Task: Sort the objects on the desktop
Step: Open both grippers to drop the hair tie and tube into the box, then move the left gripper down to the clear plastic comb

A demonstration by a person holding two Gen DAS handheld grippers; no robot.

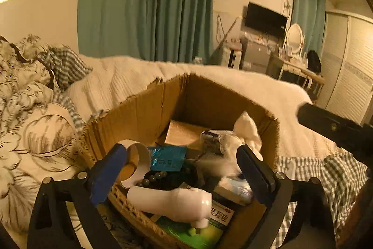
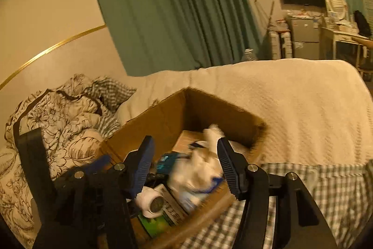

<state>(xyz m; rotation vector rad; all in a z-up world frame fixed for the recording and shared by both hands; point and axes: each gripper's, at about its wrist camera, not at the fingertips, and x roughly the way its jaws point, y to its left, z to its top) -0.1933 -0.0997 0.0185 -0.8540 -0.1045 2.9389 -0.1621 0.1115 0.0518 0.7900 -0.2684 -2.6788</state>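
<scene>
cardboard box crammed with a white bottle and clutter; left gripper and right gripper both gape empty.

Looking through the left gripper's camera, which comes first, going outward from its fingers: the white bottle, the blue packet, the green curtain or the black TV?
1. The white bottle, lying in the cardboard box, low between the left gripper fingers.
2. The blue packet, deeper in the box.
3. The green curtain, beyond the bed.
4. The black TV, on the far wall to the right.
</scene>
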